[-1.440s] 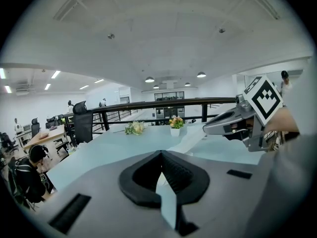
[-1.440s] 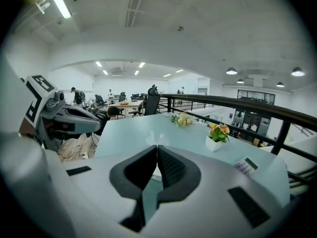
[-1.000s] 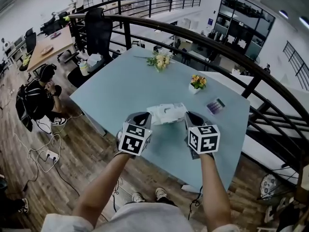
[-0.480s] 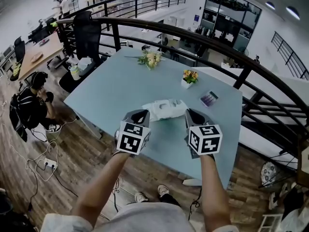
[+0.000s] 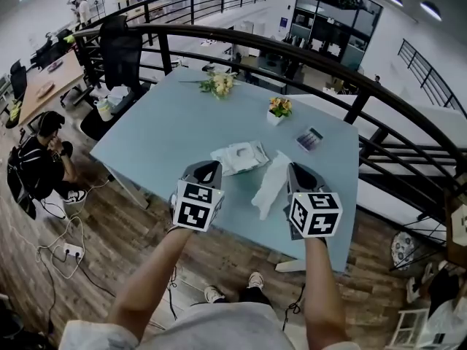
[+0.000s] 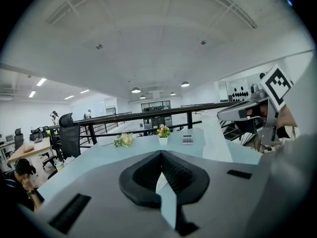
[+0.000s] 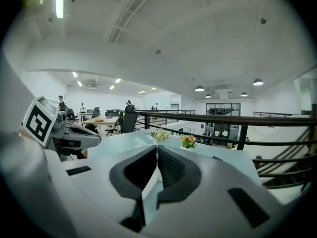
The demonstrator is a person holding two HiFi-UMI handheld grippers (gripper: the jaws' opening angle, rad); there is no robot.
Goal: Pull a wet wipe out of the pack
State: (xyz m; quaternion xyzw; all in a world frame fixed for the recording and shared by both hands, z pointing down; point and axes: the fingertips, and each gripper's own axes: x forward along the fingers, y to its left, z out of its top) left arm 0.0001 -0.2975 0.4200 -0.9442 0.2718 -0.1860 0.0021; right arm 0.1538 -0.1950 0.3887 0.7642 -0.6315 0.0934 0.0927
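Item 1: left gripper (image 5: pixel 207 168). I hold it low over the near side of the surface (image 5: pixel 157 133), its tip at the near left edge of the wipe pack (image 5: pixel 238 156). Its jaws are drawn together, and a pale sliver between them looks like the pack's edge.

Item 2: right gripper (image 5: pixel 295 170). I hold it to the right of the pack and level with my left one. Its jaws are pinched narrow on the wet wipe (image 5: pixel 270 184).

Item 3: wet wipe. It is white and crumpled into a long strip. It runs from the right gripper's tip down and to the left, towards the near edge of the surface. It lies just beside the pack, and I cannot tell whether its end still touches it.

Item 4: wipe pack. It is white and lies flat, rumpled, at about the middle of the near half of the surface, between the two grippers.

Item 5: small flower pot (image 5: pixel 278 109). It holds orange and yellow blooms and stands upright beyond the pack.

Item 6: loose flower bunch (image 5: pixel 217 84). It lies near the far edge.

Item 7: small dark packet (image 5: pixel 310 138). It lies flat to the right of the pot.

Item 8: black railing (image 5: pixel 314 57). It curves around the far side of the surface.

Item 9: black office chair (image 5: pixel 120 46). It stands at the far left corner.
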